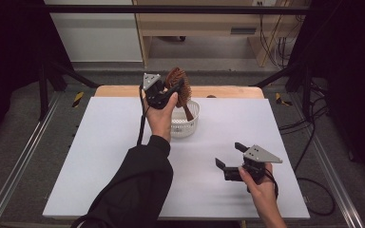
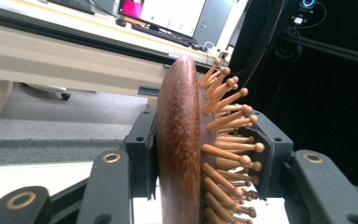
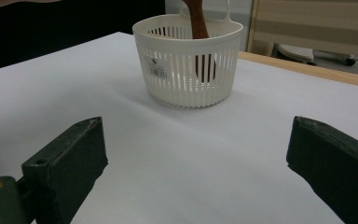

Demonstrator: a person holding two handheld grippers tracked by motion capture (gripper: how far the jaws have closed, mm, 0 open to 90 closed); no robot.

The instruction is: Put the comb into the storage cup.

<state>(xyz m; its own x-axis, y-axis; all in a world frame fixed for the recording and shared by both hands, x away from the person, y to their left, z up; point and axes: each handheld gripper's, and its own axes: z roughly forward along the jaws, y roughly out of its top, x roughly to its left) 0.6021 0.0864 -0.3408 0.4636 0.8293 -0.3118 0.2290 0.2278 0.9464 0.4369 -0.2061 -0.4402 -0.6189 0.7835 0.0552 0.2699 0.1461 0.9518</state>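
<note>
Standing on the white table [image 1: 100, 156], the little white basket [image 3: 186, 79] had the brown hairbrush's [image 2: 182, 140] handle poking down inside it. The left gripper [image 1: 173, 92] was held up over the basket, squeezing the brush head between its jaws. The right gripper [image 1: 230, 156] rested low near the table's front, jaws wide apart and holding nothing.

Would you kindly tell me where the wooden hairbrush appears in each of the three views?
High view: wooden hairbrush top centre, clamped by the left gripper, handle in the white basket.
Left gripper view: centre, its head between the jaws.
Right gripper view: top centre, handle in the basket.
Shared landmark: the basket.
</note>
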